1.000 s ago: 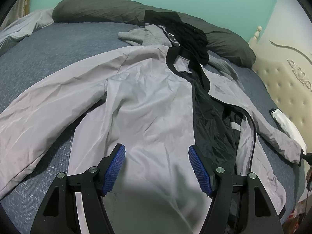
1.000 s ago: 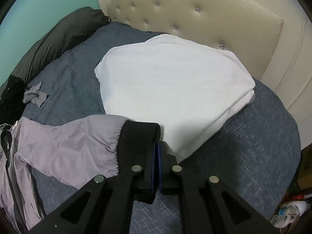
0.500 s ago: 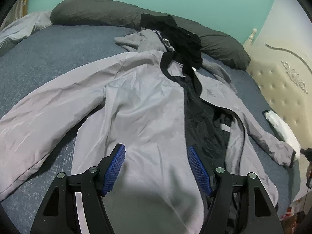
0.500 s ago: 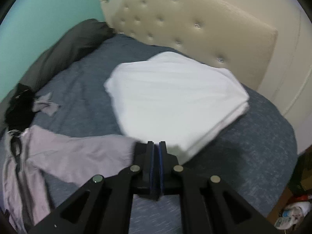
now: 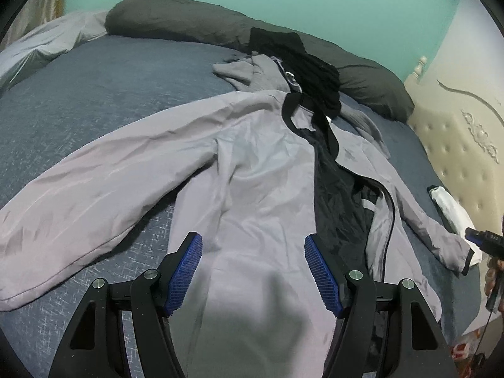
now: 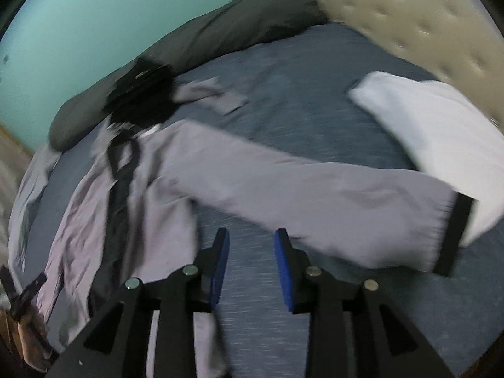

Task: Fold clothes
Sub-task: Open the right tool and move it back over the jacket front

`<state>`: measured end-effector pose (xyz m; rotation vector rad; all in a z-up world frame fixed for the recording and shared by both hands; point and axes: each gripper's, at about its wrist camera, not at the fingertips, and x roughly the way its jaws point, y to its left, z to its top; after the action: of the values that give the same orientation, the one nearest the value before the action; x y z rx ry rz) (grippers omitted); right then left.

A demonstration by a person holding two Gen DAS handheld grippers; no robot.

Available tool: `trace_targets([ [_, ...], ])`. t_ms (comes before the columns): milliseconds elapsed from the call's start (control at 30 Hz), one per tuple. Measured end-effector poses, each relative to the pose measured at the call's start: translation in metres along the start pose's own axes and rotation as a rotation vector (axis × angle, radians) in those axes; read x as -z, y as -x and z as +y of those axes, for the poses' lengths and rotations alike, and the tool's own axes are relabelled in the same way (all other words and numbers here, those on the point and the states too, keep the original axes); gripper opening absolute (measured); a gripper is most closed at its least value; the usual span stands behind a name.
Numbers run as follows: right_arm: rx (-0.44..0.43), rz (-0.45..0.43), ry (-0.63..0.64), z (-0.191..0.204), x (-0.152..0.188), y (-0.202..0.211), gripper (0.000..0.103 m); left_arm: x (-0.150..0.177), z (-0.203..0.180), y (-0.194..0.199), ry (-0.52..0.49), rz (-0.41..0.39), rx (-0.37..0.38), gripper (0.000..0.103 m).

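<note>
right gripper (image 6: 251,245) now off the sleeve cuff (image 6: 453,236) (jaws apart)

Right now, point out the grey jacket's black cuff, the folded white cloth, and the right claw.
black cuff (image 6: 453,236): right wrist view, middle of the band ending the sleeve.
folded white cloth (image 6: 441,129): right wrist view, its top face.
right claw (image 6: 252,271): right wrist view, the gap between its parted blue pads.

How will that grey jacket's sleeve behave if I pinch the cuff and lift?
The grey jacket looks thin and creased, so probably floppy; the sleeve should drape and trail. Its sheen suggests slick fabric that may slip, so pinching the ribbed black cuff is probably safer.
</note>
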<state>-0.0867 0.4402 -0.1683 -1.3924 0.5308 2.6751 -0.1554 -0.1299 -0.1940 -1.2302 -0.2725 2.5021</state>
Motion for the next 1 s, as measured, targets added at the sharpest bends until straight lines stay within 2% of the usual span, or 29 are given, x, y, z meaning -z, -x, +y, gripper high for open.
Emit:
trace_targets([
  [133,-0.023,0.044,0.101,0.053,-0.004,-0.033,0.031,-0.004,0.003,-0.014,0.014,-0.002,0.001,0.071],
  [300,-0.035,0.087,0.231,0.112,-0.009,-0.071,0.044,-0.008,-0.001,-0.040,-0.005,0.007,0.005,0.071],
  [433,-0.025,0.109,0.291,0.145,-0.015,-0.102,0.045,-0.013,-0.005,-0.062,-0.022,0.029,0.019,0.071],
  [667,0.066,0.108,0.452,0.188,-0.021,-0.152,0.045,-0.030,-0.018,-0.083,-0.076,0.024,0.041,0.071],
  [767,0.106,0.107,0.521,0.207,-0.023,-0.174,0.045,-0.034,-0.022,-0.087,-0.081,0.025,0.075,0.071],
  [1000,0.195,0.104,0.673,0.247,-0.029,-0.222,0.045,-0.038,-0.025,-0.096,-0.101,0.027,0.075,0.071],
])
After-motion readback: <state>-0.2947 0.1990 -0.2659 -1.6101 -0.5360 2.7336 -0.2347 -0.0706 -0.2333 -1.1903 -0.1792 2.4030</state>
